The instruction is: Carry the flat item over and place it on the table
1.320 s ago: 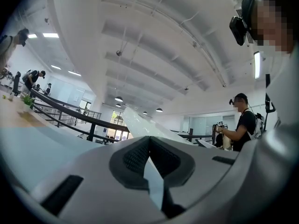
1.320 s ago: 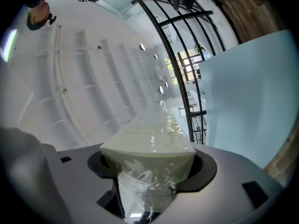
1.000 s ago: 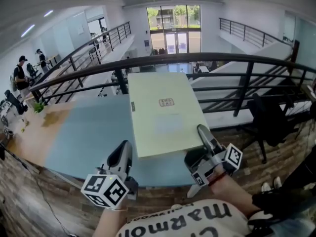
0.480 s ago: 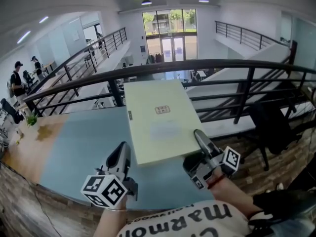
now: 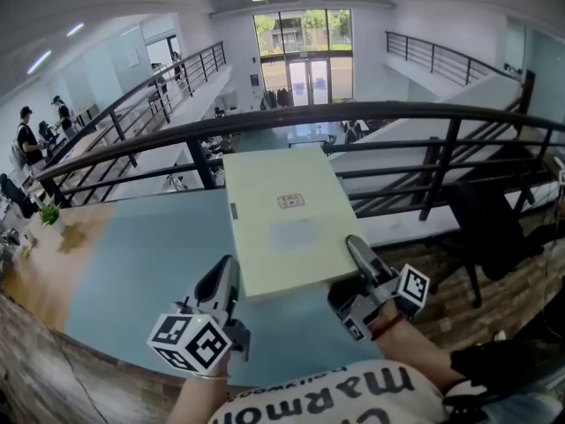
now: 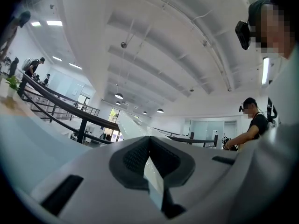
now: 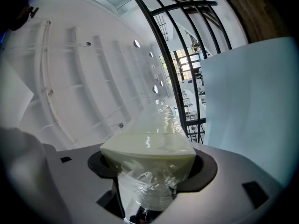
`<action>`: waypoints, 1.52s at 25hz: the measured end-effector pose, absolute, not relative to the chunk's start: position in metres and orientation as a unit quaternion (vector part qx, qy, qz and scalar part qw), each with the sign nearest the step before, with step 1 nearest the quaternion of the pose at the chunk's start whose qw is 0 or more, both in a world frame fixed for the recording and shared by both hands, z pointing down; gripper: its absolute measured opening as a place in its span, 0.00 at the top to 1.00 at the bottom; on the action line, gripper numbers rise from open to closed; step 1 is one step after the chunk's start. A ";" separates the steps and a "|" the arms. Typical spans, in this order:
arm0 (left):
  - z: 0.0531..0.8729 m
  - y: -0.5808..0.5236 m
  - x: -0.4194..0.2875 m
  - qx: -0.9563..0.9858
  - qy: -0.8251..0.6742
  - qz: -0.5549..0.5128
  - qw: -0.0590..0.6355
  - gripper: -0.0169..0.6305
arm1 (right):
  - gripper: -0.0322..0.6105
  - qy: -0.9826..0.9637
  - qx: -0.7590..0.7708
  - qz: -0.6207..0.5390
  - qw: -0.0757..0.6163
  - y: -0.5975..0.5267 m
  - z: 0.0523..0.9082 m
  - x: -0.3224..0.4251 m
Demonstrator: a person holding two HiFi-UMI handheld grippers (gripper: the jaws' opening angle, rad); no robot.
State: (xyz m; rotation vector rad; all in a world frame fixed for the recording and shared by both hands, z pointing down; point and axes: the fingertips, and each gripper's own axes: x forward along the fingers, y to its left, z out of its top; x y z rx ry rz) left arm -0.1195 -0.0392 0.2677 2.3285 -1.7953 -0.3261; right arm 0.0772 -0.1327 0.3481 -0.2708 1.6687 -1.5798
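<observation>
A flat pale yellow-green box (image 5: 282, 219) in clear film is held level between both grippers over the light blue table (image 5: 132, 254); I cannot tell whether it touches the top. My left gripper (image 5: 225, 276) is shut on its near left corner. In the left gripper view the box's thin edge (image 6: 153, 183) sits wedged between the dark pads of that gripper (image 6: 149, 157). My right gripper (image 5: 353, 259) is shut on the near right corner. The right gripper view shows the wrapped box end (image 7: 149, 148) filling the jaws of that gripper (image 7: 152, 164).
A black railing (image 5: 424, 113) runs behind the table, with an open drop beyond it. The table's left end is bare wood (image 5: 53, 246) with a small plant. A dark office chair (image 5: 494, 228) stands at the right. People (image 5: 26, 135) stand far left.
The table has slid nearer and lower in the head view, so the box now reaches further over it. Both grips on the box look unchanged.
</observation>
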 end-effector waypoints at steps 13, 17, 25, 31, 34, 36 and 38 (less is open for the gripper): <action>0.276 -0.045 -0.112 0.781 -0.610 -0.065 0.122 0.97 | 0.45 0.629 -0.137 -0.655 0.396 -0.136 0.387 0.083; 0.288 -0.054 -0.107 0.784 -0.604 -0.050 0.133 0.97 | 0.45 0.622 -0.152 -0.661 0.391 -0.141 0.401 0.086; 0.322 -0.084 -0.105 0.785 -0.594 -0.035 0.171 0.97 | 0.45 0.598 -0.180 -0.675 0.393 -0.164 0.428 0.091; 0.336 -0.124 -0.112 0.790 -0.582 -0.032 0.191 0.97 | 0.45 0.579 -0.205 -0.683 0.394 -0.193 0.444 0.084; 0.343 -0.146 -0.119 0.793 -0.576 -0.036 0.197 0.97 | 0.45 0.573 -0.222 -0.682 0.395 -0.213 0.450 0.077; 0.354 -0.159 -0.123 0.794 -0.571 -0.042 0.205 0.97 | 0.45 0.571 -0.238 -0.681 0.391 -0.224 0.459 0.074; 0.363 -0.170 -0.126 0.794 -0.567 -0.045 0.215 0.97 | 0.45 0.564 -0.252 -0.683 0.390 -0.234 0.468 0.073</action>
